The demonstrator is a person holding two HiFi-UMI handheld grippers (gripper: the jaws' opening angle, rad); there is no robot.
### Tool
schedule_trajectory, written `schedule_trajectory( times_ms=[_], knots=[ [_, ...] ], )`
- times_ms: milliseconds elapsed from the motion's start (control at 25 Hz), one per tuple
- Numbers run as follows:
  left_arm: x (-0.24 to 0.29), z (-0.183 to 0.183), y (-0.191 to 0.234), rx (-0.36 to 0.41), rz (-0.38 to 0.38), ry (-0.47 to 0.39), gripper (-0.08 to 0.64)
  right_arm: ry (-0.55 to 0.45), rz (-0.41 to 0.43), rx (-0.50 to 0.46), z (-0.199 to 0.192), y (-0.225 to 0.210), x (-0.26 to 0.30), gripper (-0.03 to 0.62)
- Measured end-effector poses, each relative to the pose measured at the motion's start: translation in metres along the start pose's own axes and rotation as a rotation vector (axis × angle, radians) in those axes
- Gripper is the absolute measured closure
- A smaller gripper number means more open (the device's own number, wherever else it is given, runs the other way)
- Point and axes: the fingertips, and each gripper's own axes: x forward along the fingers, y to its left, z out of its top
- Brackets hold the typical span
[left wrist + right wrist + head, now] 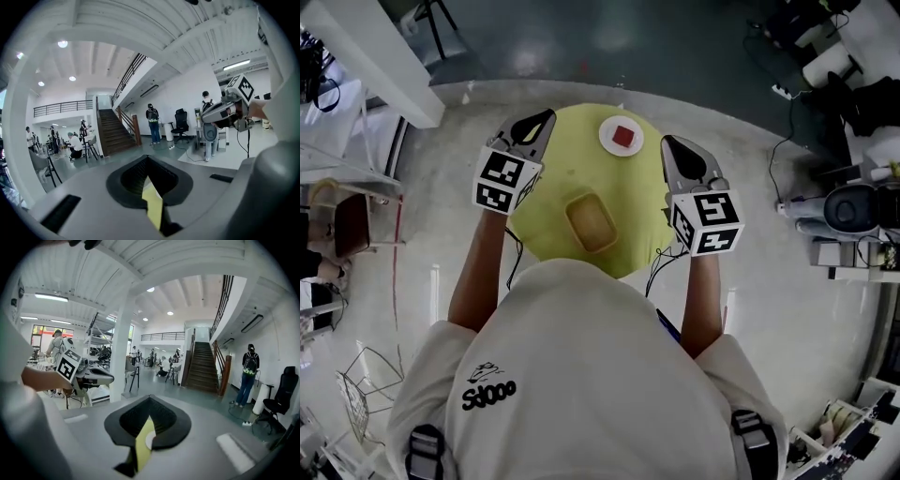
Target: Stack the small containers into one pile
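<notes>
Tan rectangular container (pixel 591 222) sits alone near the middle of the round yellow-green counter (pixel 540 217), well apart from a white round dish (pixel 606 141) holding a red square block (pixel 624 136). The left gripper (pixel 546 120) and the right gripper (pixel 670 146) are held either side, both closed and empty.

Both arms reach forward, left gripper (pixel 543 120) and right gripper (pixel 669 143) jaws together.
</notes>
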Motion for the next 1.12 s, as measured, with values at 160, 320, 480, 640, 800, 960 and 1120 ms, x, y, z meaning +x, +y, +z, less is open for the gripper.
schedule_trajectory(
  times_ms=[160,320,480,640,800,960,1120],
  knots=[
    [-0.017,0.033,0.002,0.024,0.011,-0.056,0.554,-0.045,0.033,-0.047,0.023,0.013,0.004,0.581],
    [-0.037,0.058,0.009,0.07,0.034,-0.107,0.554,-0.08,0.051,-0.077,0.044,0.027,0.008,0.581],
    [-0.046,0.074,0.01,0.087,0.052,-0.139,0.554,-0.082,0.057,-0.104,0.051,0.033,0.008,0.581],
    [-0.051,0.077,0.007,0.089,0.041,-0.148,0.554,-0.084,0.052,-0.105,0.053,0.033,0.007,0.581],
    [-0.053,0.078,0.007,0.092,0.037,-0.148,0.554,-0.091,0.051,-0.108,0.056,0.035,0.006,0.581],
    [-0.055,0.081,0.004,0.09,0.036,-0.154,0.554,-0.088,0.051,-0.112,0.056,0.035,0.004,0.581],
    [-0.054,0.081,0.0,0.093,0.026,-0.154,0.554,-0.08,0.048,-0.117,0.053,0.034,0.002,0.581]
  ],
)
